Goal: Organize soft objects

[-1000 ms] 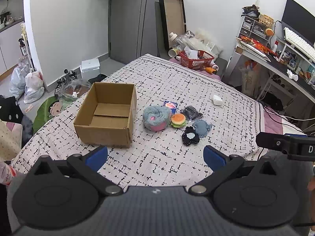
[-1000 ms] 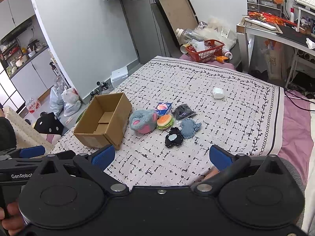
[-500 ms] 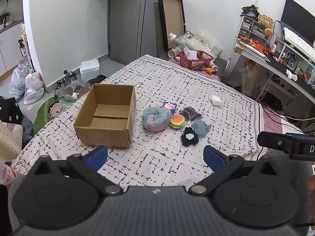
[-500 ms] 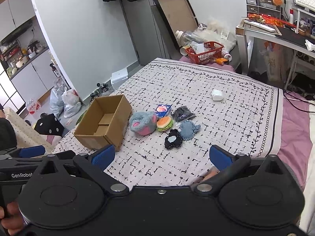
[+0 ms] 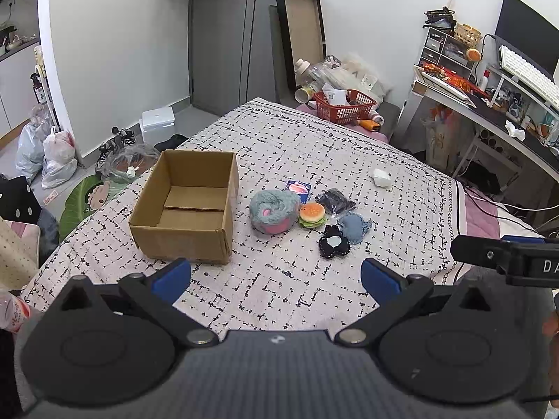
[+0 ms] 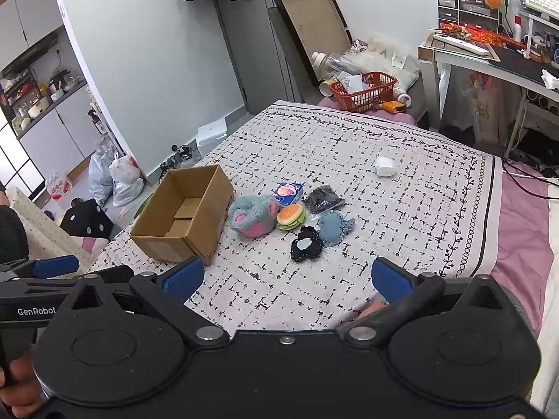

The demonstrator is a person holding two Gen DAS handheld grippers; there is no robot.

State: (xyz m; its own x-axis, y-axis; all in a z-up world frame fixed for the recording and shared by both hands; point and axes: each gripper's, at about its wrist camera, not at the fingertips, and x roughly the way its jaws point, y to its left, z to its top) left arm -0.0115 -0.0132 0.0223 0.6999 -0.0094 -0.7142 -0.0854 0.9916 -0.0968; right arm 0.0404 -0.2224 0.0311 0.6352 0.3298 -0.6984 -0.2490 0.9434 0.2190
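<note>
Nothing is packed yet: the cardboard box (image 5: 185,209) stands empty on the bed (image 5: 401,181), and just to its right the soft toys lie clustered, the grey-pink plush (image 5: 274,211) nearest it, then the burger toy (image 5: 312,213), the blue plush (image 5: 353,226) and the black plush (image 5: 333,246). The left gripper (image 5: 276,274) and right gripper (image 6: 286,274) hover short of them, jaws apart and holding nothing. This looks like the opening approach; next, one gripper should probably reach forward, drop over a toy and close gently.

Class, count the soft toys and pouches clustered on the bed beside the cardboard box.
6: grey-pink plush nearest the box, burger, blue packet, black pouch, denim piece, black flower. None seems hidden.
</note>
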